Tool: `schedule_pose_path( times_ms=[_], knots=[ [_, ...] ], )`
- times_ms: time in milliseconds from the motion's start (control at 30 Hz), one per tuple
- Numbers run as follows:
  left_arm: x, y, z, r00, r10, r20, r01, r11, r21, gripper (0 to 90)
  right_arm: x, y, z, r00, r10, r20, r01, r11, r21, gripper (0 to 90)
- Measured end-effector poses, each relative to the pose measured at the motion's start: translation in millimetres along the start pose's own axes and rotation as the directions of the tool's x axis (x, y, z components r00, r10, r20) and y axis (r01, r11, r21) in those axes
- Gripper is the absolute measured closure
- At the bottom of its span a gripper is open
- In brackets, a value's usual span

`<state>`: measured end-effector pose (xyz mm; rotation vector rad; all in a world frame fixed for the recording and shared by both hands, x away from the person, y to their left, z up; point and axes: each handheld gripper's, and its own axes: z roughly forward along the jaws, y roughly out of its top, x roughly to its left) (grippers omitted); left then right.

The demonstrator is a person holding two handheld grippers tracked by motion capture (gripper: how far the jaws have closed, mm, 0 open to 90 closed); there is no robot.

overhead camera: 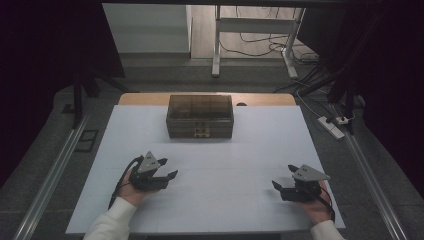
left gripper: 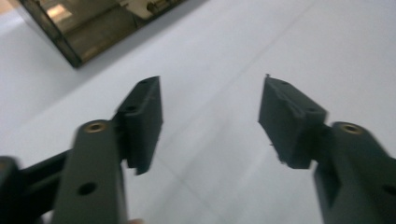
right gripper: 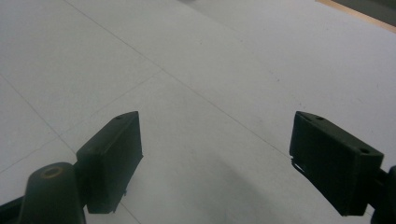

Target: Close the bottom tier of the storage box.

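Note:
A dark, see-through box [overhead camera: 200, 116] with a lidded top and small brass-coloured latches on its front stands at the back middle of the white table [overhead camera: 250, 145]. My left gripper [overhead camera: 168, 168] rests low at the front left, well short of the box, jaws apart with nothing between them. In the left gripper view the gripper [left gripper: 210, 93] points at bare white surface, with a corner of the box [left gripper: 93, 28] at the top left. My right gripper [overhead camera: 283, 176] sits at the front right, open and empty. The right gripper view has its jaws [right gripper: 215, 126] spread wide over the table.
A strip of wooden tabletop [overhead camera: 145, 98] shows behind the white sheet. Metal rails [overhead camera: 55, 175] run along both sides of the table. A power strip [overhead camera: 331, 126] and cables lie on the floor at the right, and a white frame [overhead camera: 216, 45] stands beyond.

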<state>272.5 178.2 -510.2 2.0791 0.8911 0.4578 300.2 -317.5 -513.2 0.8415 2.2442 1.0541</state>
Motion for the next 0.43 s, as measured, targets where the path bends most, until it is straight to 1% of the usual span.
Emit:
schedule_pose_path(
  times_ms=[100, 200, 433],
  knots=[
    [-2.5, -9.2, -8.3, 0.9998, -0.015, 0.011, 0.015, 0.9999, 0.0, 31.6, 0.0, 0.1, 0.1, 1.0, -0.001, -0.003, 0.001, 1.0, -0.001, 16.5],
    [-3.3, -15.9, -14.6, 0.9998, -0.015, 0.01, 0.015, 0.9999, -0.002, 29.2, 0.5, 0.2, 0.2, 1.0, -0.003, -0.006, 0.003, 1.0, -0.003, 16.5],
    [-2.1, -18.1, -17.5, 0.9999, -0.014, 0.002, 0.014, 0.9999, -0.004, 26.9, 2.0, 1.6, 0.2, 0.9997, -0.009, -0.025, 0.009, 1.0, -0.014, 16.5]
  ],
)
